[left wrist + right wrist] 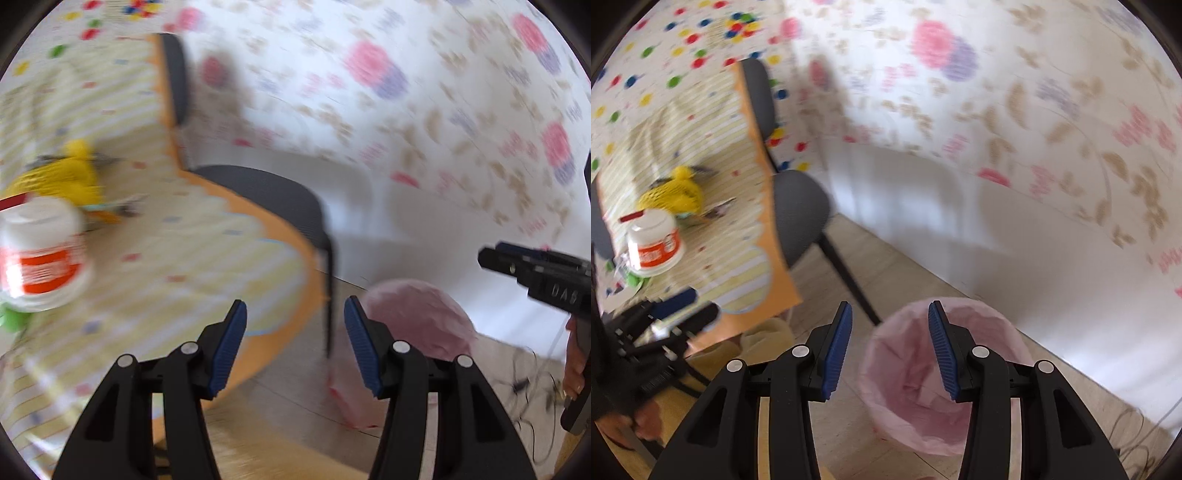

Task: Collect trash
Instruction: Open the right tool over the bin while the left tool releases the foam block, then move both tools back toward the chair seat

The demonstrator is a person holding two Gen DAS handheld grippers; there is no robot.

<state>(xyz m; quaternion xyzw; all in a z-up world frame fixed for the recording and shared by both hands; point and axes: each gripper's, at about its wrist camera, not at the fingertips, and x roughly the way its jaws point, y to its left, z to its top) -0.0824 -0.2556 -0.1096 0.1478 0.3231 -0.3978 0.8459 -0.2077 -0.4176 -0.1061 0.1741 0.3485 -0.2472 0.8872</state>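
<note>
Both tools stand open with nothing between the pads: the right tool hangs directly above the pink-lined trash bin on the floor, and the left tool sits over the bench edge, just bench-side of the bin. Remaining trash lies on the bench, well away from the bin: a white tub with an orange label and, just beyond it, a yellow net bag. Judgement: the left tool is nearer the tub, so it should reach away from the bin for the next pick.
</note>
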